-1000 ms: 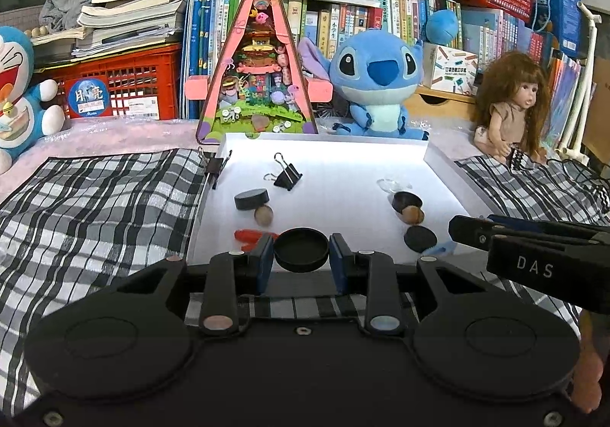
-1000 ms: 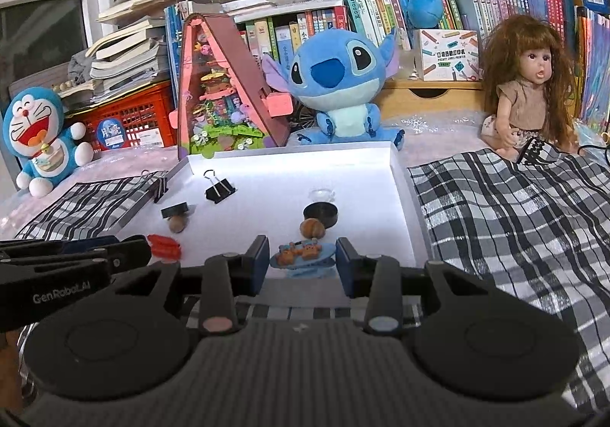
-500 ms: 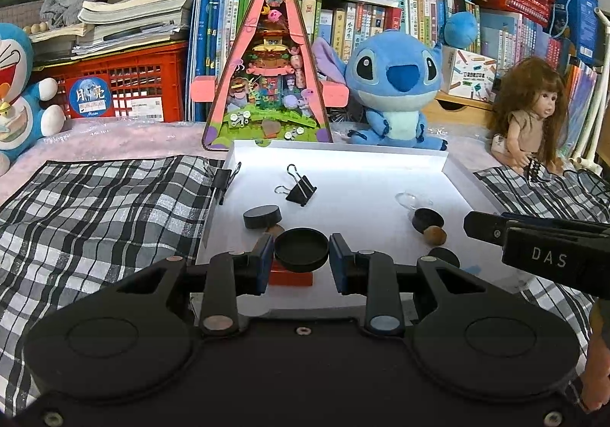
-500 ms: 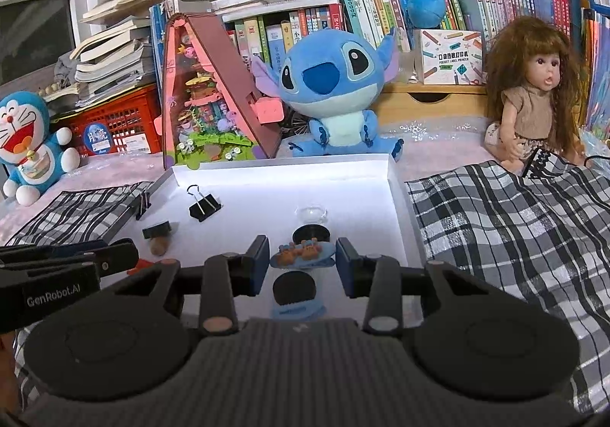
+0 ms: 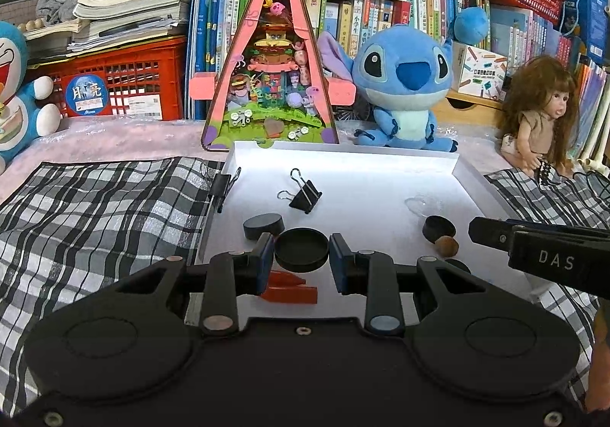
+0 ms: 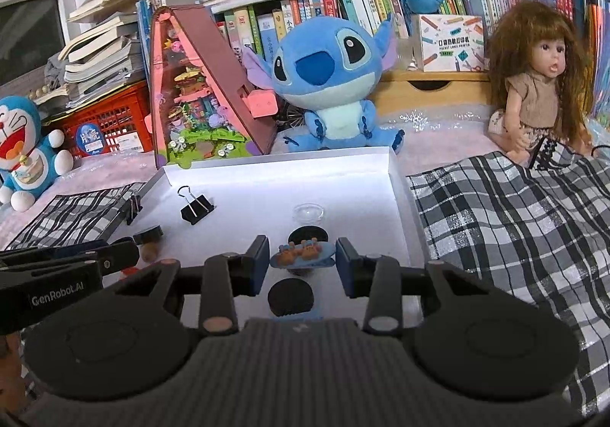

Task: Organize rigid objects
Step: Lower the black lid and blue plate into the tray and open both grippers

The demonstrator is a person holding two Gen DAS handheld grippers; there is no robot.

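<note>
My left gripper [image 5: 302, 258] is clamped on a black round lid [image 5: 302, 249], held by its rim above the near edge of the white tray [image 5: 381, 156]. My right gripper [image 6: 302, 262] pinches a small blue plate [image 6: 303, 258] with tiny brown figures on it, edge to edge between the pads, above the tray's right half.

Risks from this position:

1. Both grips bear on thin rims only. A tilt of either wrist could let the lid or the plate pivot and slip out.
2. The tray floor below is crowded. A red block [image 5: 291, 289] lies under the lid; a black cap [image 6: 291, 298] and a second black cap [image 6: 308, 235] lie under and just beyond the plate. Lowering straight down could land on them and leave the piece tilted.
3. The clear dish [image 6: 308, 212] is hard to see and could be knocked.
4. The two grippers work near each other; a sideways move could make them collide.
</note>
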